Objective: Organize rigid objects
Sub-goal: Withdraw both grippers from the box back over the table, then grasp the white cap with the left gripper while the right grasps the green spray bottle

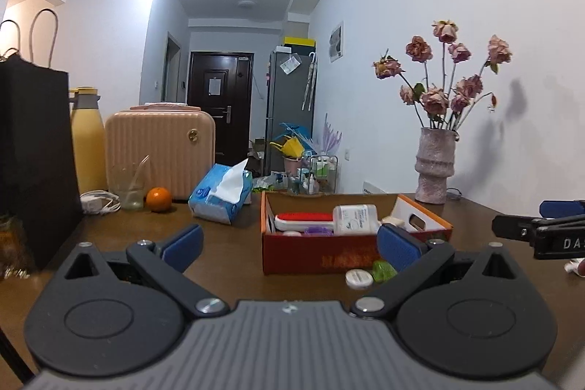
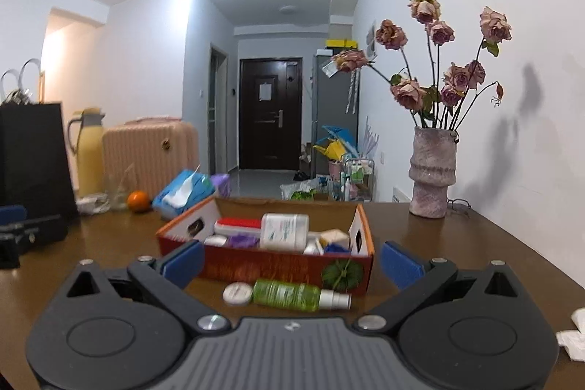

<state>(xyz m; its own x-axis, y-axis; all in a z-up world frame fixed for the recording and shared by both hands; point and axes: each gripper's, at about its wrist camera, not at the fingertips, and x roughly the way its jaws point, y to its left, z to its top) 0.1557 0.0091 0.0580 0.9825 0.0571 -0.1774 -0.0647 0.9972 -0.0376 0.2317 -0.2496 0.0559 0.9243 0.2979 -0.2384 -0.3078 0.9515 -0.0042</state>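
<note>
Brown table [image 2: 457, 236] fills the foreground of a white-walled room, with a hallway and dark door behind. At its far edge stand a black bag [image 1: 33, 148], a pink case [image 1: 161, 152] and a vase [image 2: 433, 170] of dried roses. Mid-table sits the orange box [image 2: 278, 267], already holding a red brush [image 2: 237, 227], a white bottle [image 2: 285, 231] and smaller bits. Two things lie outside it, touching its front wall: a green bottle [image 2: 289, 295] on its side, and a white round jar [image 2: 237, 293] just at the bottle's base. I judge the sorting well along, with these two left to box. The right gripper [image 2: 292, 262] hangs with its jaws wide apart and empty, the green bottle lying crosswise just ahead and below, between the pads. The left gripper [image 1: 289, 243] is likewise spread and empty, the jar near its right pad [image 1: 398, 247]. The next move likely calls for lowering the right gripper over the bottle's middle and closing squarely, since a round bottle may roll.
</note>
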